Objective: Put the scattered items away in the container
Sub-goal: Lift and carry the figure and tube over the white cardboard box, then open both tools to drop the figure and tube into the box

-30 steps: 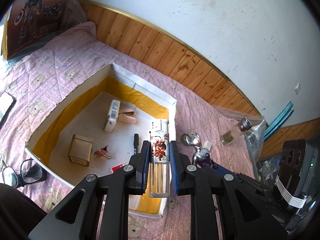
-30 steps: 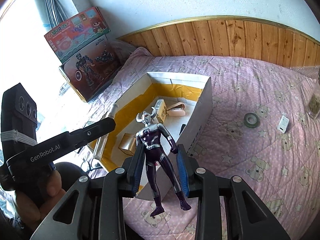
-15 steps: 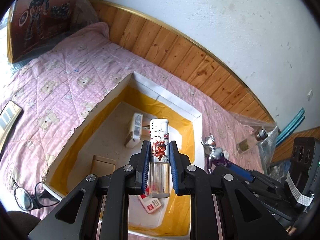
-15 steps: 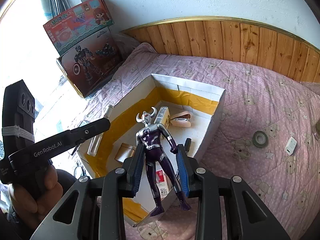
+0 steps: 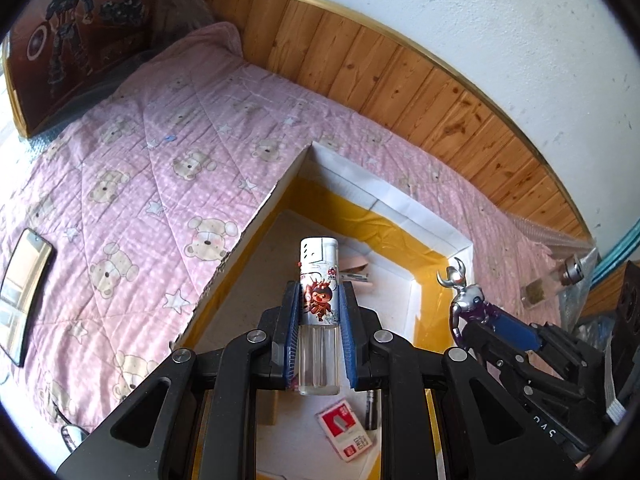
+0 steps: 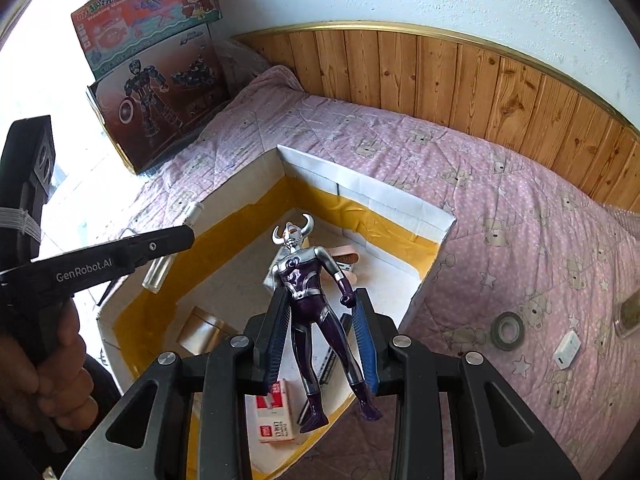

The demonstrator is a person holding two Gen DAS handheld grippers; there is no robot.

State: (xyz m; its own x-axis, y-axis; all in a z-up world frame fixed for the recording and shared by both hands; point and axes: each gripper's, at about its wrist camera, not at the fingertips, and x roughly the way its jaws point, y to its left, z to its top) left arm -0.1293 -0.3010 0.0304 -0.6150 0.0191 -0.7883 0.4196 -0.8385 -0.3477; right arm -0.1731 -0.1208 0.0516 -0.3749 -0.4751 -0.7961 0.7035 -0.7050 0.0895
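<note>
My left gripper (image 5: 319,334) is shut on a clear lighter (image 5: 319,312) with a red cartoon label, held upright above the open cardboard box (image 5: 384,200) with yellow-taped inner walls. My right gripper (image 6: 322,338) is shut on a silver-and-purple horned action figure (image 6: 316,304), also above the box (image 6: 360,184). The figure and right gripper show at the right of the left wrist view (image 5: 466,300). The lighter shows in the left gripper in the right wrist view (image 6: 168,256). Inside the box lie a red-and-white small packet (image 5: 346,434), a black pen (image 5: 370,408), a stapler (image 6: 346,258) and a tan small box (image 6: 204,330).
The box sits on a pink teddy-bear quilt (image 5: 160,168). A phone (image 5: 22,296) lies at the left. A tape roll (image 6: 507,330), a white adapter (image 6: 567,350) and a glass jar (image 6: 630,316) lie on the quilt to the right. Toy boxes (image 6: 160,92) stand against the wall.
Both grippers have moved forward and further over the box, still holding the lighter and the figure. The box now fills more of both views.
</note>
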